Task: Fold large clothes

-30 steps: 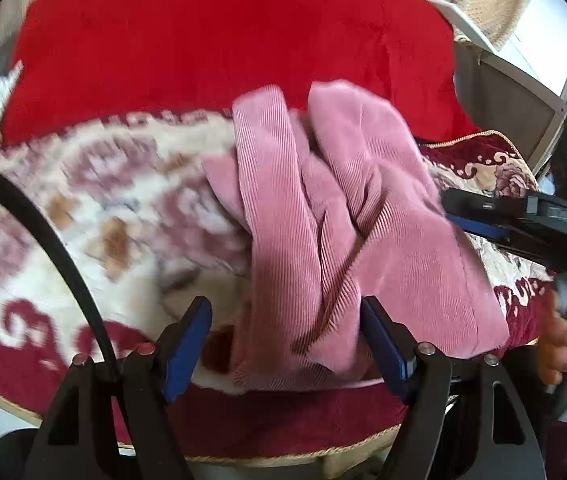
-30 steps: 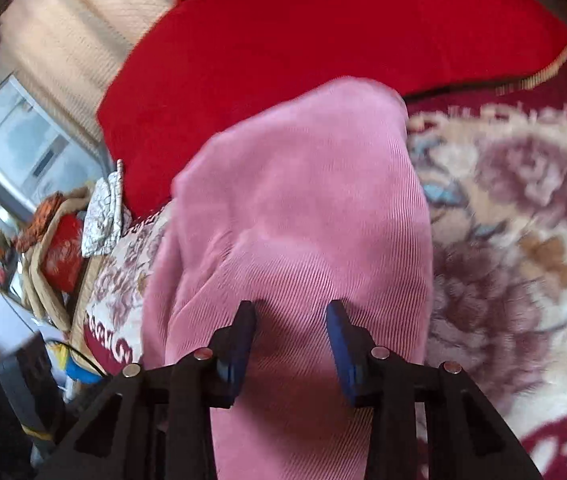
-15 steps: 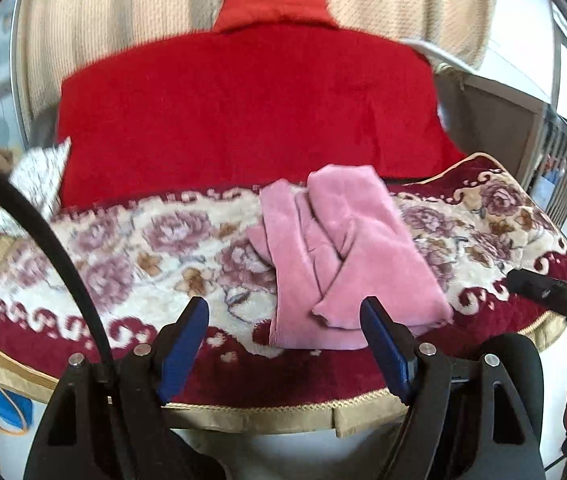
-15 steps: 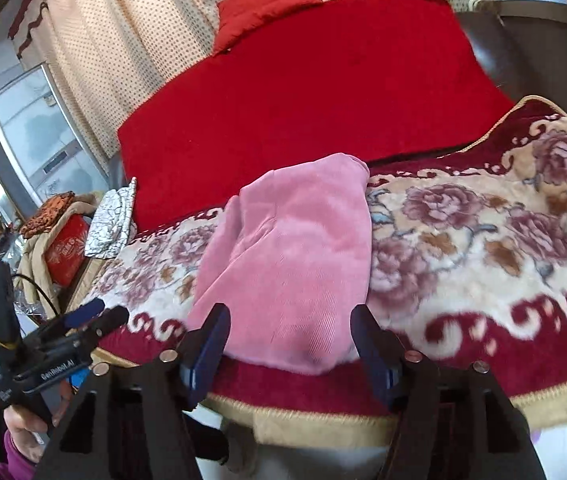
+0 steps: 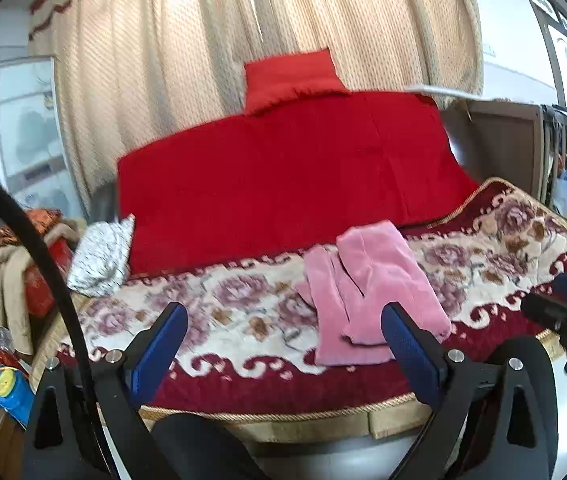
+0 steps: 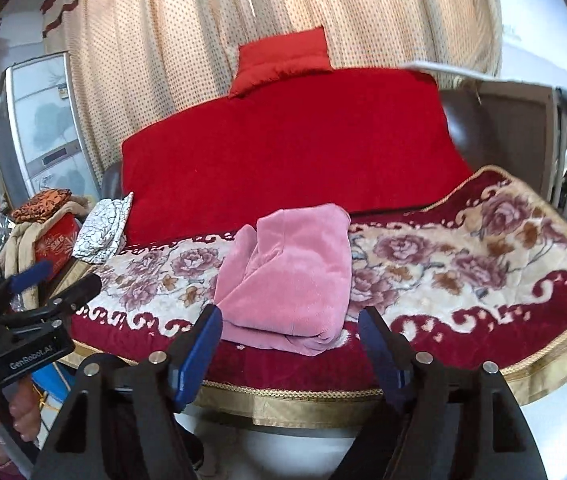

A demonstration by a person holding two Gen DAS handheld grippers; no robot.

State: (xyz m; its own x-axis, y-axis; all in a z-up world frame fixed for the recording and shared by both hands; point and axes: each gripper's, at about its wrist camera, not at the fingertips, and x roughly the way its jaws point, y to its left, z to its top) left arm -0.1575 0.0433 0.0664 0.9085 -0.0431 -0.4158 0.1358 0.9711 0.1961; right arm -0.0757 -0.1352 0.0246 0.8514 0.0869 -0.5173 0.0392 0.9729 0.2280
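A folded pink corduroy garment (image 5: 367,292) (image 6: 291,272) lies on the floral red-and-cream blanket (image 5: 219,304) (image 6: 463,256) near the front edge of the seat. My left gripper (image 5: 283,330) hangs well back from it, jaws opening wide, nothing between the blue pads. My right gripper (image 6: 289,336) is also pulled back in front of the garment, jaws opening, holding nothing. Each gripper shows at the edge of the other's view: the right gripper (image 5: 563,312), the left gripper (image 6: 43,284) with a hand below it.
A red cover (image 5: 283,176) drapes the backrest, with a beige curtain (image 5: 243,32) behind. A patterned white cloth (image 5: 101,256) and a pile of bags and fabric (image 5: 23,264) sit at the left. A fridge (image 6: 39,128) stands far left, a wooden cabinet (image 5: 515,144) at the right.
Both grippers have let go of the pink garment, opened wider and drawn back and up from the seat. The garment now rests folded on the blanket, far smaller in view.
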